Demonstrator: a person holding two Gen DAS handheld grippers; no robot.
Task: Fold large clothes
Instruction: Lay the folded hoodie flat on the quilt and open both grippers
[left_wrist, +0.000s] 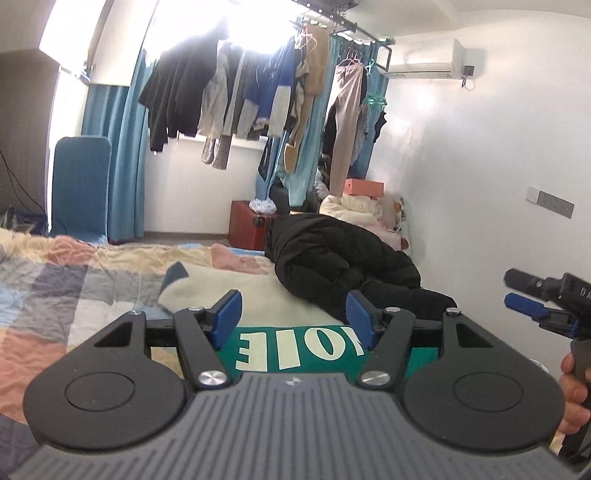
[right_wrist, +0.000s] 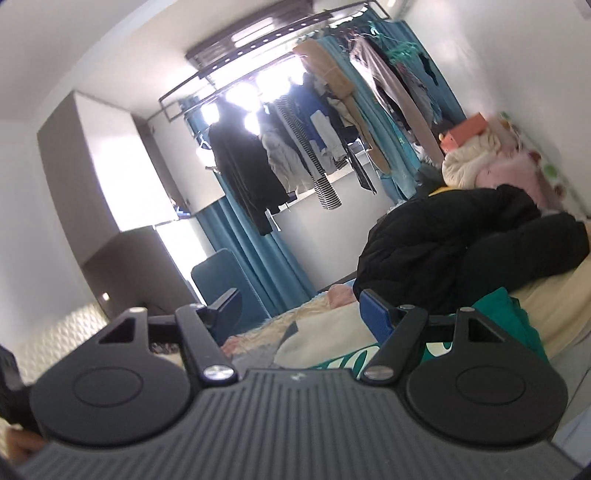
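A green and cream garment with large cream letters (left_wrist: 280, 349) lies on the bed just under and ahead of my left gripper (left_wrist: 291, 314), which is open and empty with its blue pads apart above the cloth. The same garment shows in the right wrist view (right_wrist: 509, 325), below my right gripper (right_wrist: 303, 310), which is open and empty. The right gripper also appears at the right edge of the left wrist view (left_wrist: 524, 291), held in a hand, open. A black puffy jacket (left_wrist: 340, 254) lies bunched beyond the garment, also in the right wrist view (right_wrist: 461, 236).
The bed has a patchwork cover (left_wrist: 66, 291). A rail of hanging clothes (left_wrist: 236, 92) crosses the window. Blue curtains (left_wrist: 125, 166), a blue chair (left_wrist: 79, 184), a red box (left_wrist: 247, 225) and piled bedding (left_wrist: 354, 206) stand at the far end. A white wall (left_wrist: 480, 166) is at right.
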